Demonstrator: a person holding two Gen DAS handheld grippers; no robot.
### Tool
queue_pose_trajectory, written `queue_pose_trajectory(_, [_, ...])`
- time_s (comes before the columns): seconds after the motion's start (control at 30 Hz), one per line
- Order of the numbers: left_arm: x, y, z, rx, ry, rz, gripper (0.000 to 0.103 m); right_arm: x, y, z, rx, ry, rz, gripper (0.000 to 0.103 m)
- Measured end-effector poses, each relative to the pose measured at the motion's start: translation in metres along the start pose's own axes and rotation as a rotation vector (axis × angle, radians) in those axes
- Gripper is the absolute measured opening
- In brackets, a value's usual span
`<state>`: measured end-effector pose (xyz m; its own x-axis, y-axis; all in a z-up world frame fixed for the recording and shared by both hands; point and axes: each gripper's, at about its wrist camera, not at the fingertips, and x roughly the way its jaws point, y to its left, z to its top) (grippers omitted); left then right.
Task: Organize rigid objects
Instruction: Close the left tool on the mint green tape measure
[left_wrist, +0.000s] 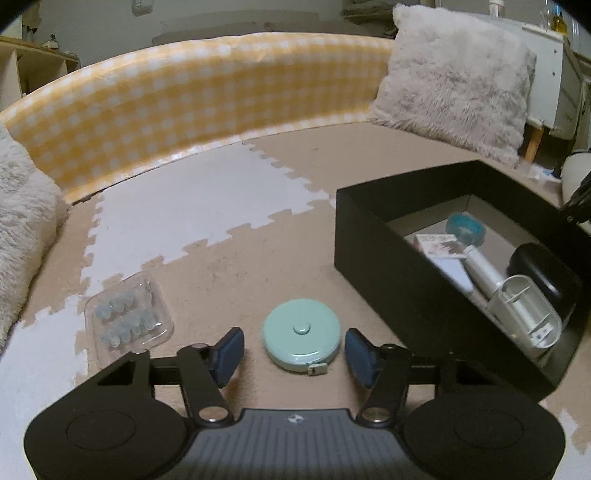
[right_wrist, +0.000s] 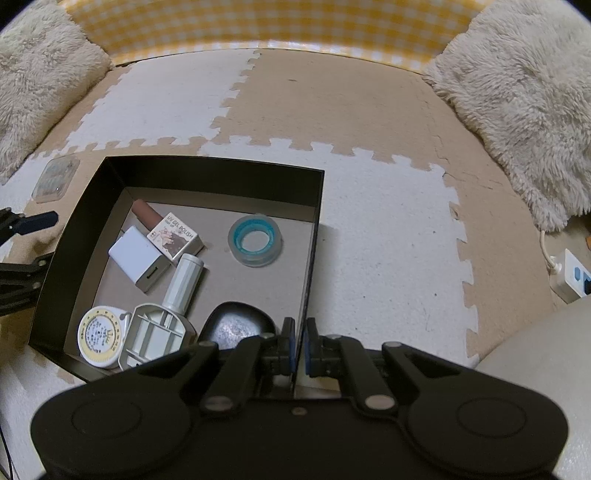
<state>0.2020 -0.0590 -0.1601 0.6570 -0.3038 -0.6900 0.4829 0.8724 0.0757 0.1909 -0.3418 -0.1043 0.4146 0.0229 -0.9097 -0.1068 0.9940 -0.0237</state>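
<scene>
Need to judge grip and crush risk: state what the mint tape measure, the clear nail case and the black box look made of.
Mint tape measure: likely hard matte plastic, with smooth moulded edges and a soft sheen.
Clear nail case: thin glossy transparent plastic; the contents show through.
Black box: probably matte cardboard, with thin straight walls and a grey board-like interior.

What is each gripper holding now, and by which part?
The right gripper is shut on the black box, pinching its right wall's rim. The left gripper holds nothing; it is open around the mint tape measure.
</scene>
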Motion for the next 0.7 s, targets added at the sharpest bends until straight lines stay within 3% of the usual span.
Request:
queue_pose_trajectory(0.17, [0.005, -0.002, 0.0, 0.006, -0.022, -0.004, 0.056, 0.0, 0.0, 0.0, -0.001, 0.0, 0.0, 0.005])
queue_pose_trajectory(0.2, [0.006, -0.002, 0.0, 0.003, -0.022, -0.011, 0.051, 0.0, 0.0, 0.0, -0.001, 0.0, 0.0, 0.005])
queue_pose_trajectory(0.5, [0.003, -0.002, 0.001, -0.028, -0.021, -0.008, 0.05, 0.0, 0.0, 0.0, -0.004, -0.001, -0.002, 0.005])
queue_pose_trajectory(0.7, [-0.026, 0.007, 0.021, -0.116, -0.109, -0.03, 0.05, 0.0, 0.0, 0.0, -0.005, 0.0, -0.002, 0.005])
